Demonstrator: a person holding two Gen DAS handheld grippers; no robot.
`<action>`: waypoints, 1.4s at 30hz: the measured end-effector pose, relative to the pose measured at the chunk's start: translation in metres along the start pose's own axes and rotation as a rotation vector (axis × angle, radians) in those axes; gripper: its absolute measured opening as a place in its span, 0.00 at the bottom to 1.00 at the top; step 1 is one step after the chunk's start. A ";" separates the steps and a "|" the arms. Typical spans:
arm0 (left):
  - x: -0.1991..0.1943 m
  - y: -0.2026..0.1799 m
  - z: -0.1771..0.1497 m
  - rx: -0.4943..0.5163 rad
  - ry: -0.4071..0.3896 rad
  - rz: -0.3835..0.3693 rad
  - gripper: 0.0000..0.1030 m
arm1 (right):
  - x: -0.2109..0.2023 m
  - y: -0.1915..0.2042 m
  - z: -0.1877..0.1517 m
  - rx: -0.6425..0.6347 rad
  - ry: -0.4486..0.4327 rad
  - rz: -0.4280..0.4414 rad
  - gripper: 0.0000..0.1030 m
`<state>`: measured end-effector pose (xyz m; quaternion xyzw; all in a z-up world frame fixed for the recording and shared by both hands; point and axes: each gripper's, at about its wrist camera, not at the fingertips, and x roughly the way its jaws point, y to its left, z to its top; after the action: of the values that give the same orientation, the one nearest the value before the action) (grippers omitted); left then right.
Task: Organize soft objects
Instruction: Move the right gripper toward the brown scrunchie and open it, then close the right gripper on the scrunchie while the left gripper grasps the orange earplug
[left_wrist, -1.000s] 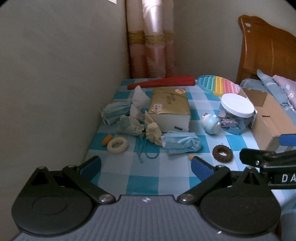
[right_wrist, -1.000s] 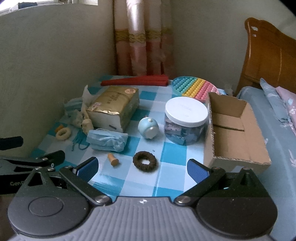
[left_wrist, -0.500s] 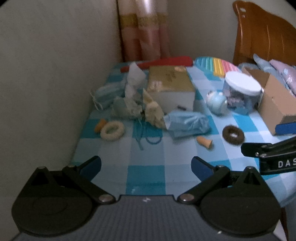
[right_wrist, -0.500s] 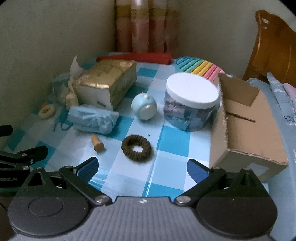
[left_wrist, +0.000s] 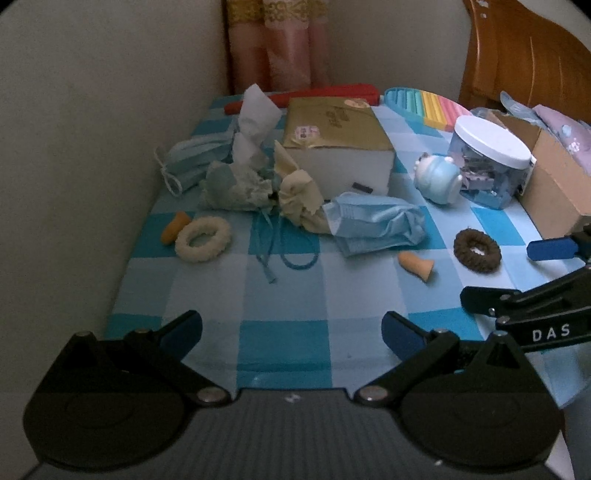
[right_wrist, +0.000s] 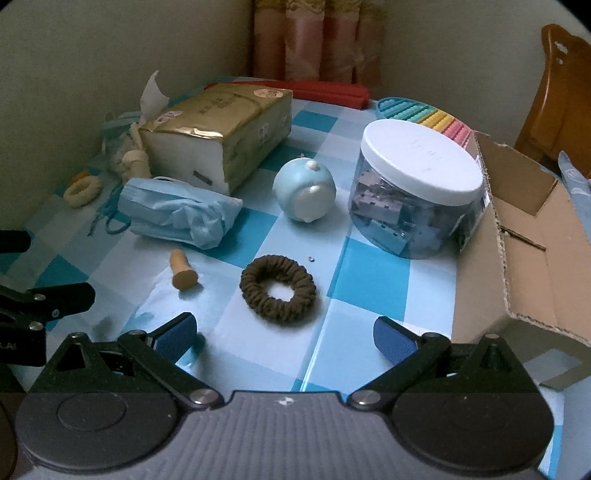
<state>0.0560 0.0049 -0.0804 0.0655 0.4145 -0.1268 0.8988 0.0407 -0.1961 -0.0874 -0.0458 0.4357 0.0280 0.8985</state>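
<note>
Holding both grippers wide apart and empty above the blue checked tablecloth (left_wrist: 288, 332), I have my right gripper (right_wrist: 284, 334) just short of the dark brown fabric scrunchie (right_wrist: 277, 290), which lies between my blue pads. My left gripper (left_wrist: 291, 328) faces bare cloth, well short of the cream fluffy scrunchie (left_wrist: 203, 239). Only the left view shows the crumpled green and cream rags (left_wrist: 236, 184); the right view looks into the open brown cardboard box (right_wrist: 524, 206) beside the white-lidded clear jar (right_wrist: 417, 192).
</note>
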 end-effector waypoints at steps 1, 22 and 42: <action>0.001 0.000 0.001 0.000 0.001 -0.001 0.99 | 0.001 0.000 0.000 -0.003 -0.005 0.000 1.00; 0.013 -0.006 0.010 -0.005 -0.003 -0.056 0.99 | 0.002 -0.007 0.007 -0.031 -0.071 0.043 0.48; 0.012 -0.039 0.023 0.095 -0.064 -0.214 0.92 | -0.018 -0.030 -0.026 -0.032 -0.055 0.086 0.79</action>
<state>0.0692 -0.0395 -0.0757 0.0594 0.3838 -0.2435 0.8888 0.0118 -0.2284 -0.0880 -0.0405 0.4118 0.0747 0.9073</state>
